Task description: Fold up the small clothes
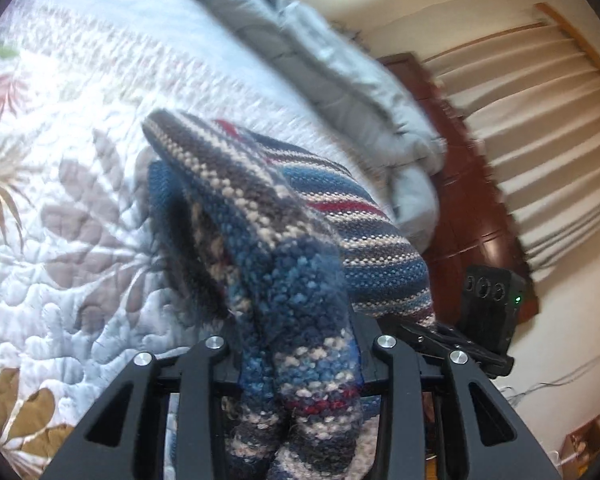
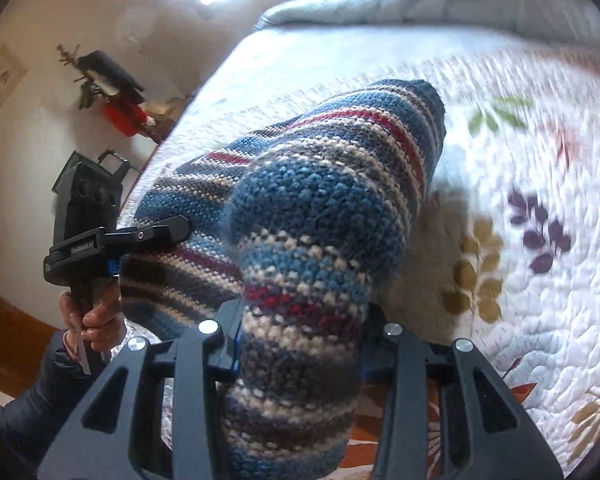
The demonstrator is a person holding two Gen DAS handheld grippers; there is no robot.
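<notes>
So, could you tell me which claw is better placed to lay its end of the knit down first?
Probably right: the right claw points steeply down at the quilt.

Left wrist view: mounted just behind the left tool (image 1: 300, 344), looking forward and down along its fingers, very close to the striped knit (image 1: 268, 216) that fills the centre. Beyond it, the quilted bed (image 1: 72, 184) on the left, a grey blanket (image 1: 340, 80) above, wooden floor and curtains on the right. The right tool's body (image 1: 488, 304) seen at the right edge.

Right wrist view: mounted behind the right tool (image 2: 300, 332), facing more steeply down, equally close. Bed (image 2: 520, 184) on the right, wall on the left, with the left tool's body (image 2: 88, 216) and the hand (image 2: 96, 320) holding it.

Shared: knit, bed, blanket, and each other's tool.
</notes>
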